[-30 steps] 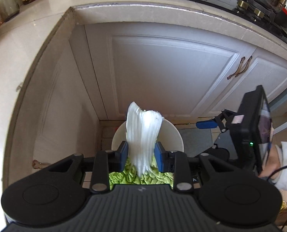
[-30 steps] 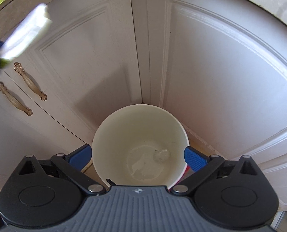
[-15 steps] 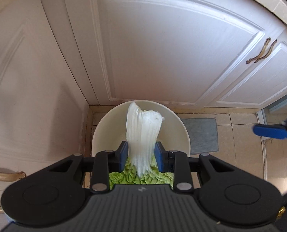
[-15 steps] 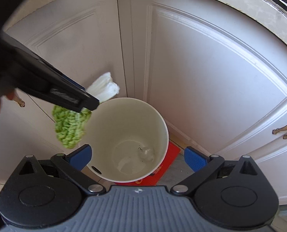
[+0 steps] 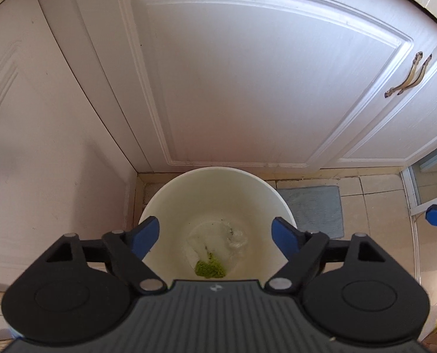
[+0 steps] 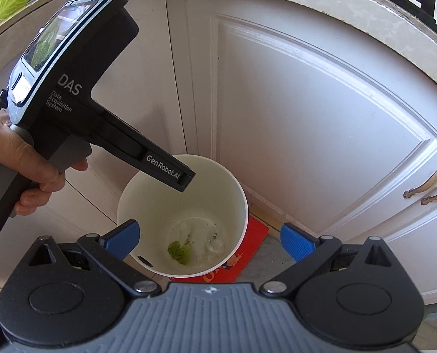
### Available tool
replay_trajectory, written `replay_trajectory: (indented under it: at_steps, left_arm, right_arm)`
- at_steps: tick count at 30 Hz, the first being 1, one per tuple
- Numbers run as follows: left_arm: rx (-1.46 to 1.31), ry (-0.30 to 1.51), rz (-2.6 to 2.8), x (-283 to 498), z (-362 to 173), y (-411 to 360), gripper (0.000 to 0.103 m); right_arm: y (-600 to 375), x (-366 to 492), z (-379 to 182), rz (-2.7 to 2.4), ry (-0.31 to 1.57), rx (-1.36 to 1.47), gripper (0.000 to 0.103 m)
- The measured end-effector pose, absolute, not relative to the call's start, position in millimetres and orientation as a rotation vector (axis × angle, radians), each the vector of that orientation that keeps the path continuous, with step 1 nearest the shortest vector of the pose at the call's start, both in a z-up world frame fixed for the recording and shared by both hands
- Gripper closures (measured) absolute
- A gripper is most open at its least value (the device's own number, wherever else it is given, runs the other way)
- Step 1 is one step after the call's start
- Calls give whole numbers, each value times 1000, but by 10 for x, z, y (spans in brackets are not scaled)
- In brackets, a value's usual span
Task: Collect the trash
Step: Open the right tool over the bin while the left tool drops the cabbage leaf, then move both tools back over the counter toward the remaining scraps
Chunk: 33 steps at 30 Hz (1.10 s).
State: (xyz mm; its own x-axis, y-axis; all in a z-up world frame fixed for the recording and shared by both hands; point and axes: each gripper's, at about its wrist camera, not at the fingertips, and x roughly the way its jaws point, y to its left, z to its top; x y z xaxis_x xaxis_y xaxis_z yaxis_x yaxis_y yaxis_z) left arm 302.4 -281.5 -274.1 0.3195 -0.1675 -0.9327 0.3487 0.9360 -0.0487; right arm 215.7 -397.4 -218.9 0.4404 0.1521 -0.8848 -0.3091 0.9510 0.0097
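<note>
White kitchen cabinet doors back a floor corner where, nearest, the right gripper (image 6: 208, 239) waits spread and empty, the left gripper (image 5: 215, 234) hangs over the white bin (image 5: 218, 173) with jaws opening and nothing between them, so the cabbage scrap (image 5: 210, 269) lies at the bin's bottom.

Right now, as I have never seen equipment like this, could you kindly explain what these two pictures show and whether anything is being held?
No robot here: a person holds a hand-held black gripper in each hand, each with a camera looking along its blue-tipped jaws. One picture looks from the left gripper, the other from the right gripper, which also sees the person's left hand. Both point down at a round white plastic bin on the tiled kitchen floor by white cupboard doors. A green and white cabbage leaf scrap lies inside. The left jaws are opening with nothing between them; the right are open and empty.
</note>
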Motion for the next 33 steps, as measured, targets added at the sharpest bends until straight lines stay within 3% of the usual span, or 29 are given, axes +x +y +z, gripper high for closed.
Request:
replay_trajectory:
  at_steps: [9, 22, 33]
  left_arm:
    - [157, 1156, -334, 2970, -2428, -2778, 18]
    - [143, 996, -330, 2472, -1317, -2434, 11]
    - [177, 930, -227, 1962, -696, -1680, 8]
  right_arm:
    - [-3964, 2086, -2034, 288, 1068, -158, 0]
    - [-3904, 2015, -1506, 298, 1029, -76, 0]
    - [-3327, 2013, -850, 448, 907, -299, 0]
